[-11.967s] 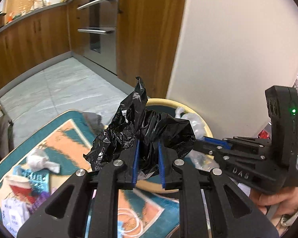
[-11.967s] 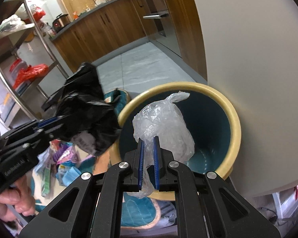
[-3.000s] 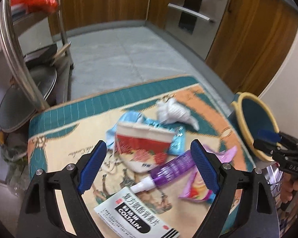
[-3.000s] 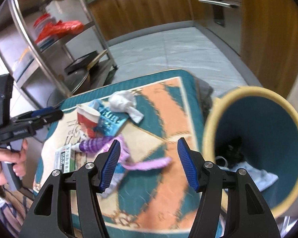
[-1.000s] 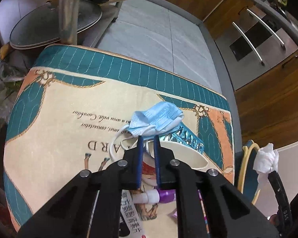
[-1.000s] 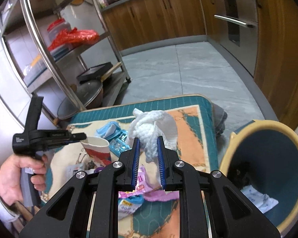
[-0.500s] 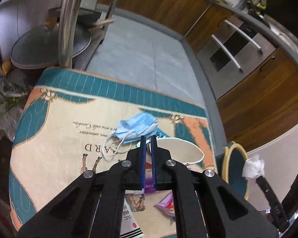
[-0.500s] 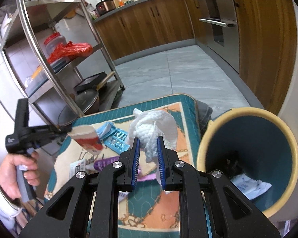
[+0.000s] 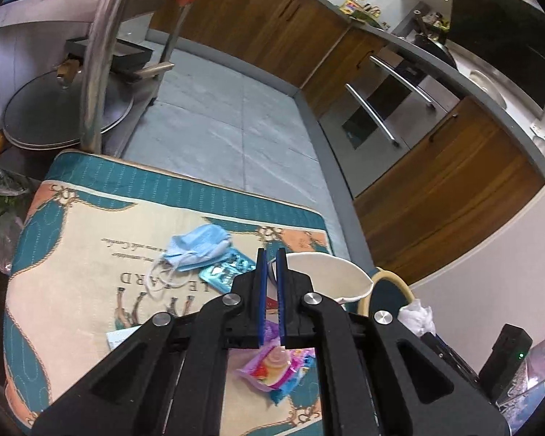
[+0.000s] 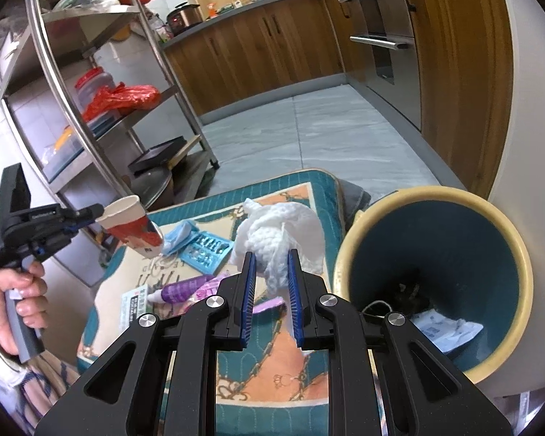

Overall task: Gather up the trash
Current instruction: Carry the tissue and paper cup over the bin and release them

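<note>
Left wrist view: the left gripper point(image 9: 270, 254) was clenched on the rim of a paper cup point(image 9: 323, 276), which hung just right of its tips; light and crushable, the rim seemed a fair hold.

Right wrist view: the right gripper point(image 10: 270, 258) clasped a soft crumpled tissue point(image 10: 279, 232) mid-wad, with the bin point(image 10: 497, 214) just right.

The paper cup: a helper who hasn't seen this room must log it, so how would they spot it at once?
Find the patterned mat beside the round bin. Above the mat's far left side, the left gripper pinches the rim of a tilted paper cup. It is the only piece off the mat, white-rimmed with a red print.
</note>
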`<state>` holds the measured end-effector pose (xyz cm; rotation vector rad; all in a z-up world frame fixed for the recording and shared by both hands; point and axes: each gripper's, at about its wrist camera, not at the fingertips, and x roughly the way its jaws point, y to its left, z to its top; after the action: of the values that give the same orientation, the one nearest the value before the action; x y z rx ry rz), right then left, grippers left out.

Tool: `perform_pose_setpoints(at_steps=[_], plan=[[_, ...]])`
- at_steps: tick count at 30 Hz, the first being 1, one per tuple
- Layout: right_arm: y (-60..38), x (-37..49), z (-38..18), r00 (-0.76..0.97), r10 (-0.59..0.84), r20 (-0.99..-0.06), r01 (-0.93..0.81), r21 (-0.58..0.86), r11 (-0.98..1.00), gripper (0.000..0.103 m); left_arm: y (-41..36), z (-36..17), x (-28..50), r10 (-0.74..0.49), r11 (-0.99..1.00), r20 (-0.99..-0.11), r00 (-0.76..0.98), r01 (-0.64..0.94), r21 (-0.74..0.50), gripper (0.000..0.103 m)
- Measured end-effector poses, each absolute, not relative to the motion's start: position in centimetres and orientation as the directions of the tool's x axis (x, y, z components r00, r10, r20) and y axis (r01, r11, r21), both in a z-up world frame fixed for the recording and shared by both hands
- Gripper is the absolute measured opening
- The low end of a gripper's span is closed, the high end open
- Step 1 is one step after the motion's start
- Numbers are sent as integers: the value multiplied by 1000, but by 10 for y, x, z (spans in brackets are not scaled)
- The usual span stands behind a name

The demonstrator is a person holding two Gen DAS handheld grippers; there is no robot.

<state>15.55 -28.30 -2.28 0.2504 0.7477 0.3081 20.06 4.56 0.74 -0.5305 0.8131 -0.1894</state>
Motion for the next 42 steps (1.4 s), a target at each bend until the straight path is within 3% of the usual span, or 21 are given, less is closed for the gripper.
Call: perform_pose_setpoints(at_steps=[24,42], plan=[[-355,138,-38,720,267,-641,-43,342,939,19,-109,24,209,-522,835,-595,611,224,-503,4],[-382,131,-64,653,189,-733,55,296,954,19,-226,-14,211,-538,842,-658,527,370,-392,4]])
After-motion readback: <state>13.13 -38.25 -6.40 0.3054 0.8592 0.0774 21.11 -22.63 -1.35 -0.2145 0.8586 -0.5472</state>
